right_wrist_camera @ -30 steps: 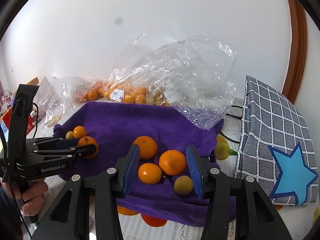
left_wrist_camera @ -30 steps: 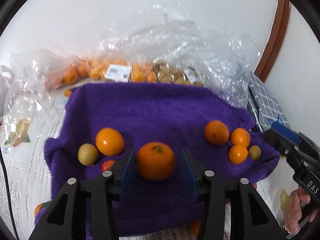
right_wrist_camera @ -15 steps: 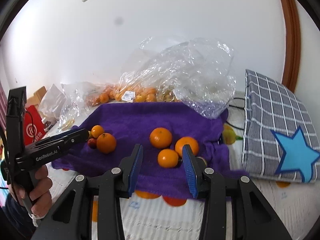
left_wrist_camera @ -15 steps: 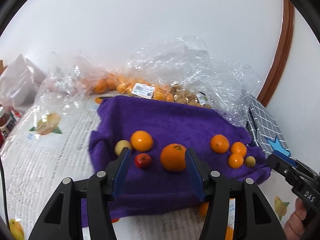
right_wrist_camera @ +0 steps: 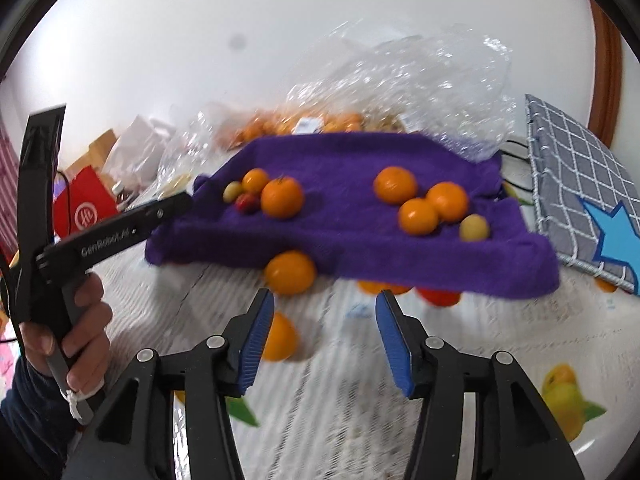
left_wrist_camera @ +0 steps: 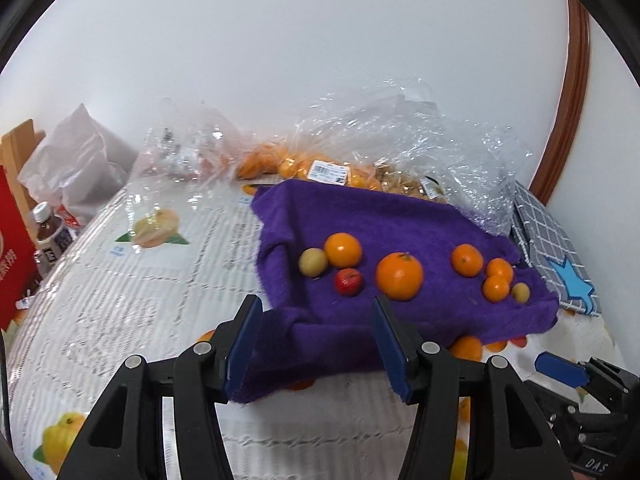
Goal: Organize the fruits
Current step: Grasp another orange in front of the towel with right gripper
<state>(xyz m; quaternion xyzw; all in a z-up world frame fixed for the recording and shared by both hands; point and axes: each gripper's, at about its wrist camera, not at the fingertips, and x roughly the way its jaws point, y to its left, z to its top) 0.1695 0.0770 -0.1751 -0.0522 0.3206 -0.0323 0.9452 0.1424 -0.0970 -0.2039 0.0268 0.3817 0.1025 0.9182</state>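
A purple towel (left_wrist_camera: 384,216) lies on the printed cloth and carries two fruit groups. On its left are a large orange (left_wrist_camera: 399,275), a smaller orange (left_wrist_camera: 343,249), a yellow-green fruit (left_wrist_camera: 313,263) and a small red fruit (left_wrist_camera: 348,281). On its right are three oranges (left_wrist_camera: 467,259) and a small yellow fruit (left_wrist_camera: 520,292). My left gripper (left_wrist_camera: 316,340) is open and empty, held back from the towel's near edge. My right gripper (right_wrist_camera: 325,338) is open and empty over the cloth; the towel (right_wrist_camera: 352,216) and both groups lie ahead of it.
Clear plastic bags (left_wrist_camera: 360,148) with oranges and small fruit lie behind the towel. A grey checked cushion with a blue star (right_wrist_camera: 580,196) sits right. A red box (left_wrist_camera: 12,248) and bottles (left_wrist_camera: 48,232) stand left. The tablecloth (right_wrist_camera: 360,400) carries printed fruit.
Both grippers have pulled back from the towel. The left one has let go of the large orange, which now rests beside the left group. More tablecloth shows in front.
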